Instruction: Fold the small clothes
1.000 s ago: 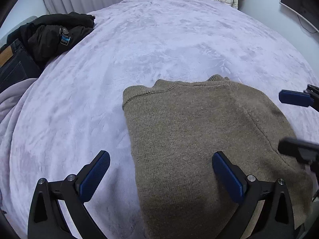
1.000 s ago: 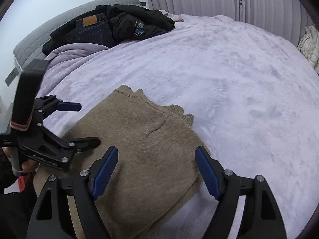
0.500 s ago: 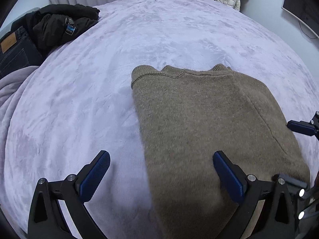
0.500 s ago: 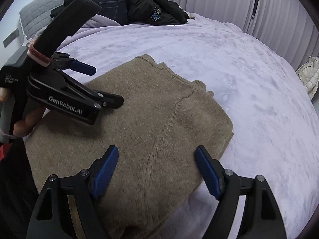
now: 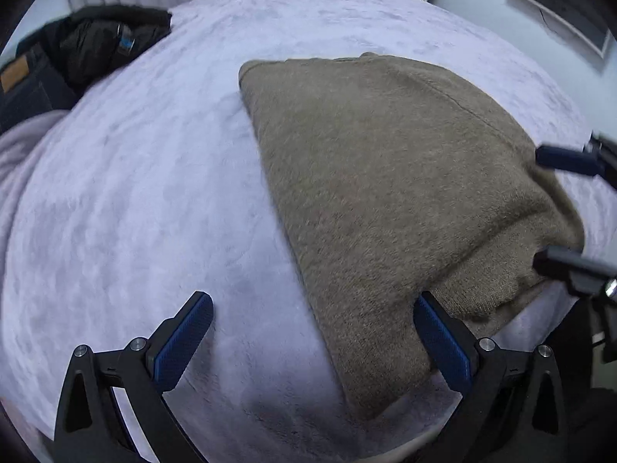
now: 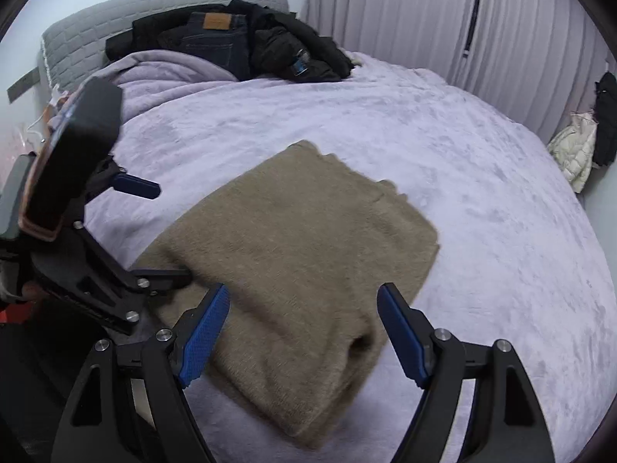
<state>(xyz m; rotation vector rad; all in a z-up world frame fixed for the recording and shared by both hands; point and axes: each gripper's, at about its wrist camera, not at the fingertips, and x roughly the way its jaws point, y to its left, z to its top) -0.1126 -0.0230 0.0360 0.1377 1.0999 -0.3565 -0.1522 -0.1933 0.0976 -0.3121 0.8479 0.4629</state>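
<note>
**A:** What does the left wrist view show?

**B:** A folded tan sweater (image 5: 385, 193) lies on a bed covered by a pale lilac blanket (image 5: 154, 193). Taking the sweater as the landmark, the left gripper (image 5: 312, 343) sits at its near edge with its jaws spread wide and nothing held. Its right blue pad (image 5: 443, 343) is just over the sweater's near corner; its left pad (image 5: 185, 339) is over bare blanket beside the sweater. Motion blur makes actual contact impossible to judge.

**A:** Anything else nearby?

**B:** At the sweater's right edge, two finger ends of the right gripper (image 5: 567, 212) poke in, one above the edge and one below it. Far to the sweater's upper left is a heap of dark clothes (image 5: 96, 46).

**A:** And the right wrist view?

**B:** The same sweater (image 6: 300, 254) fills the middle, folded into a thick rectangle. The right gripper (image 6: 308, 335) is at the sweater's near end, jaws standing wide apart and empty, the folded end lying between the two blue pads without being pinched.

**A:** Is the other tool visible here?

**B:** Yes. The left gripper (image 6: 162, 231) is at the sweater's left side, also open, one finger over the blanket (image 6: 482, 193), the other at the sweater's edge. Beyond the sweater, against a grey headboard (image 6: 115, 23), lie jeans (image 6: 216, 38) and a black jacket (image 6: 300, 54).
</note>
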